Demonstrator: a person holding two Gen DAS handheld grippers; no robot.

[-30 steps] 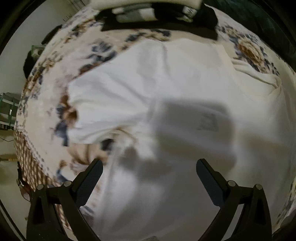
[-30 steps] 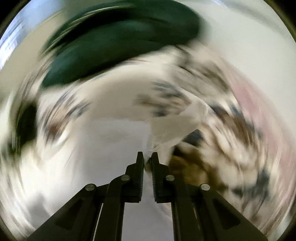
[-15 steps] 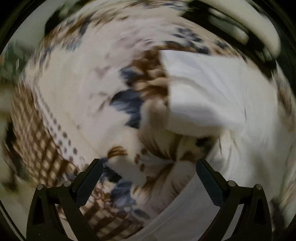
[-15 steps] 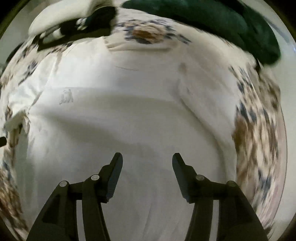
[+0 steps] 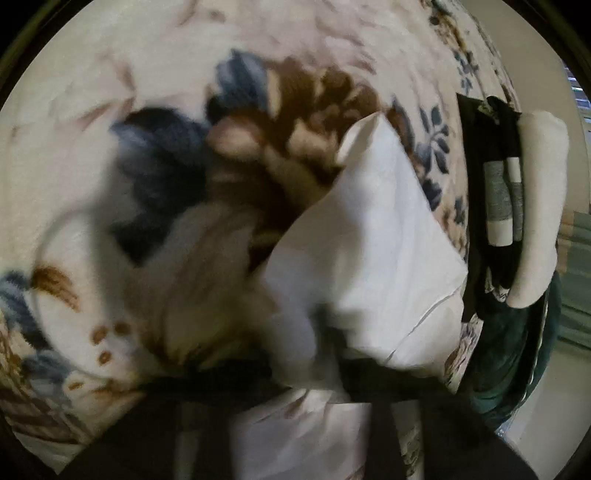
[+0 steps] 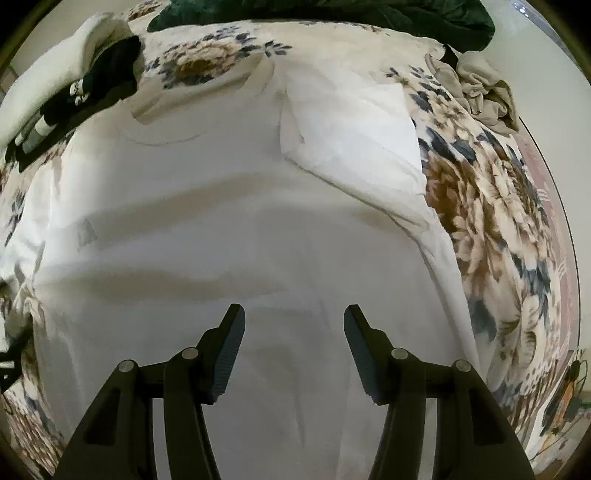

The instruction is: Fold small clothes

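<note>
On the floral blanket (image 6: 491, 206), the white T-shirt (image 6: 240, 221) lies spread flat, its right sleeve (image 6: 351, 136) folded inward over the chest. The right gripper (image 6: 294, 347) hovers over the shirt's lower body, fingers wide apart and holding nothing. In the left wrist view the left gripper (image 5: 306, 365) is a dark blur around a bunched bit of the left sleeve (image 5: 369, 258); whether its fingers pinch the cloth cannot be told. A black garment (image 6: 107, 77) and a green one (image 6: 332, 14) lie beyond the collar.

The white cloth T-shirt (image 6: 229, 229) looked smooth and matt; the floral plush blanket (image 6: 491, 206) looked fuzzy; the right gripper's black plastic fingers (image 6: 231, 347) had ribbed pads.
</note>
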